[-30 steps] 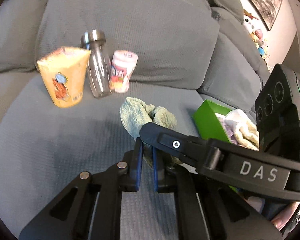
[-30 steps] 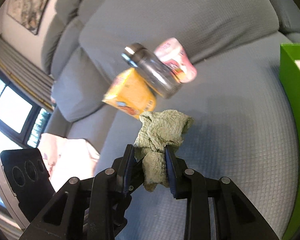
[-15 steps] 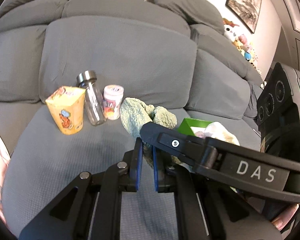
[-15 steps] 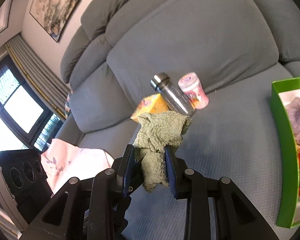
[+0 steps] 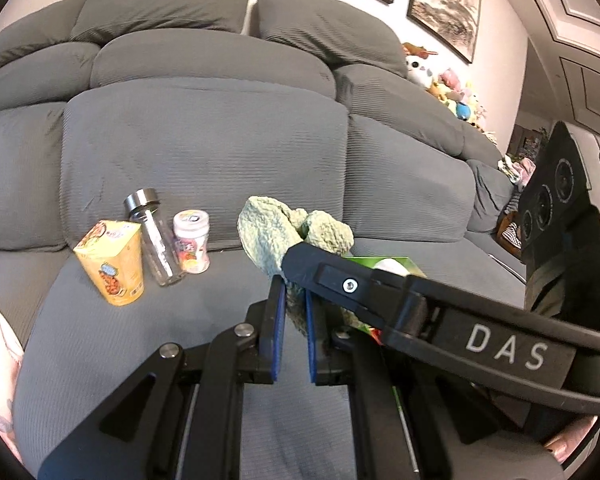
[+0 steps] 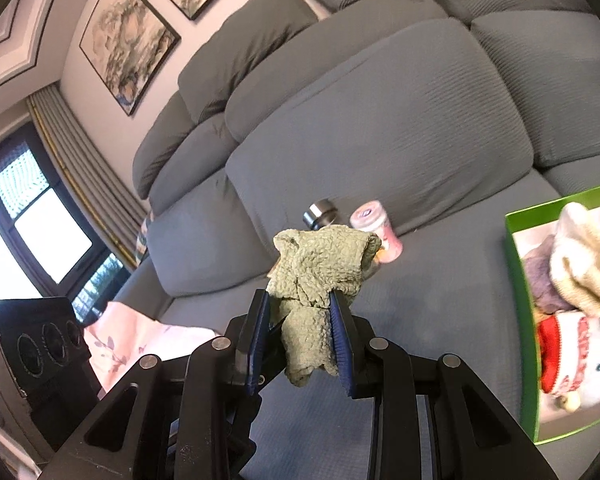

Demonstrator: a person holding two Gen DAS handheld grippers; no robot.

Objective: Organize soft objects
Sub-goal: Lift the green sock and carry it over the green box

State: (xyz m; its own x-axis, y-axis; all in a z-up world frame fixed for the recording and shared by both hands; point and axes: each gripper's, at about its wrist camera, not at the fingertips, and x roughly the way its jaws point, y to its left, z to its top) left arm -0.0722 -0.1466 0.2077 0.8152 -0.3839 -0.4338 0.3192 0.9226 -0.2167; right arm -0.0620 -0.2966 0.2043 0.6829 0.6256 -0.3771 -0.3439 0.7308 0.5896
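Green cloth [image 6: 320, 272] clamped by both grippers, L [image 5: 294, 320] & R [image 6: 300, 340] (above grey sofa [image 5: 204, 152]).

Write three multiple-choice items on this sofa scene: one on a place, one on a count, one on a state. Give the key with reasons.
1. Where is the green box?
A. on the sofa seat
B. on the backrest
C. on the windowsill

2. How many containers stand in a row by the backrest?
A. one
B. three
C. five

3. What holds the green cloth?
A. nothing, it lies flat
B. the left gripper alone
C. both grippers

Key:
A, its wall rests on the sofa seat.
B, yellow carton, glass bottle, pink jar.
C, left gripper and right gripper both pinch it.
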